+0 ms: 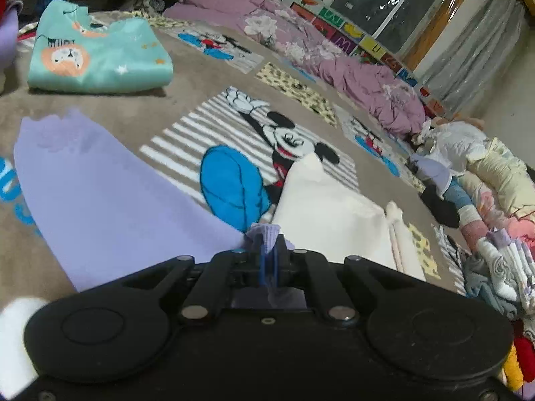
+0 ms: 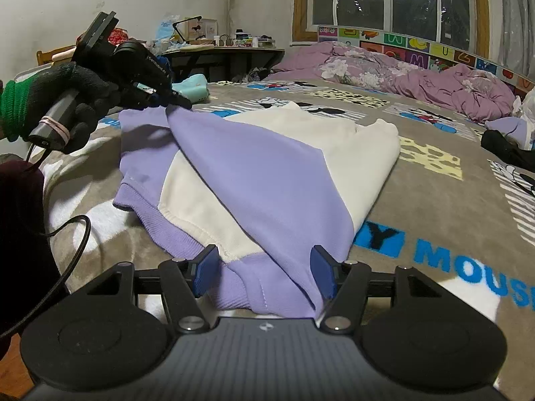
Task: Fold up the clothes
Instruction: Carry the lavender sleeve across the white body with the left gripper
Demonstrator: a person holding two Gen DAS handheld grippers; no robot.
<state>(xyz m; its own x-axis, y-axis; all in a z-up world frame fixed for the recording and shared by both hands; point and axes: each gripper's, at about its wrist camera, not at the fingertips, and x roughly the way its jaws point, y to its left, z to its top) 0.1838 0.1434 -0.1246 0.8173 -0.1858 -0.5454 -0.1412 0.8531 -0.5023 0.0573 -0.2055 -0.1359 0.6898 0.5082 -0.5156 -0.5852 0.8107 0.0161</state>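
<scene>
Two grippers work one lilac-and-cream sweatshirt (image 2: pixel 254 167) lying flat on the bed (image 2: pixel 451 207). Left gripper (image 1: pixel 269 254) is clamped on the lilac sleeve cuff (image 1: pixel 264 234). Right gripper (image 2: pixel 264 275) stands apart around the hem, pads not pressing. Risk: thin cuff slipping free mid-fold, or unpinned hem dragging, skewing the fold.
</scene>
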